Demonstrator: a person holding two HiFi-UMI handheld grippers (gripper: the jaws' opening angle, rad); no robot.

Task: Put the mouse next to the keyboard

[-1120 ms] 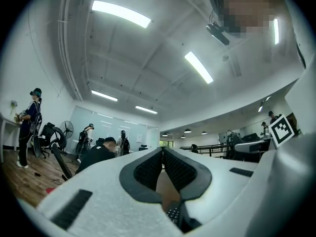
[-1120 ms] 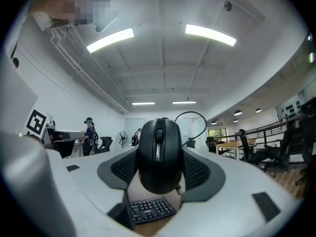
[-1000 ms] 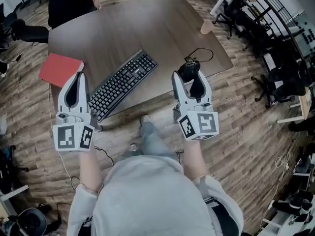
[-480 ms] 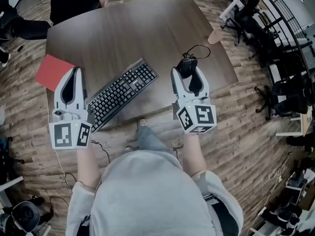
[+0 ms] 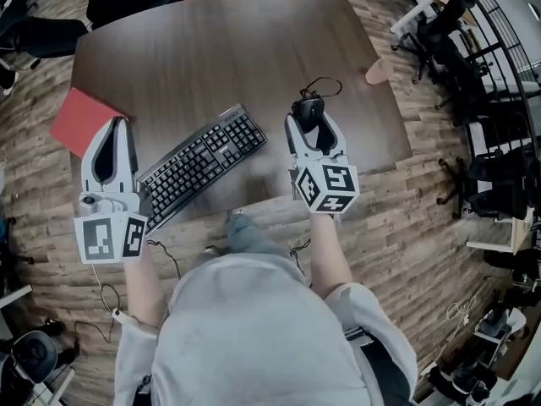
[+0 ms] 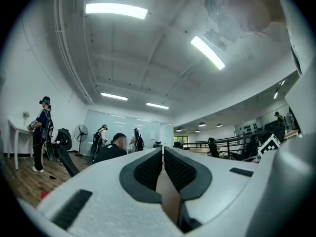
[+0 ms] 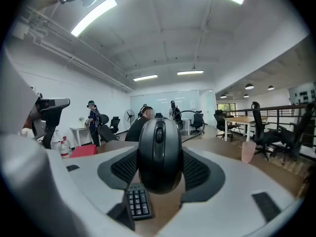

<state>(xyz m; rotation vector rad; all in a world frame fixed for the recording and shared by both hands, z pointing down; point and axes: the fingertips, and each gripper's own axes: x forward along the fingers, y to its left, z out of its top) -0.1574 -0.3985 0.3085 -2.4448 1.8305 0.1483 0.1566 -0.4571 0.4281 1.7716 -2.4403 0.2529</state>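
The mouse (image 5: pixel 308 106) is between the right end of the keyboard (image 5: pixel 203 166) and the right edge of the desk (image 5: pixel 211 57), closer to the near edge; whether it rests on the wood or is just lifted I cannot tell; its long axis points away from the person, in line with the right gripper (image 5: pixel 308 127), whose jaws press both its flanks and hold it; it is black, rounded and glossy, with a scroll wheel, its cable looping off to the far right; the keyboard slants up from the near-left corner, so the move, I judge, is a short one leftward; the left gripper (image 5: pixel 116 127), over that corner, is farther away, its jaws all but together on nothing.
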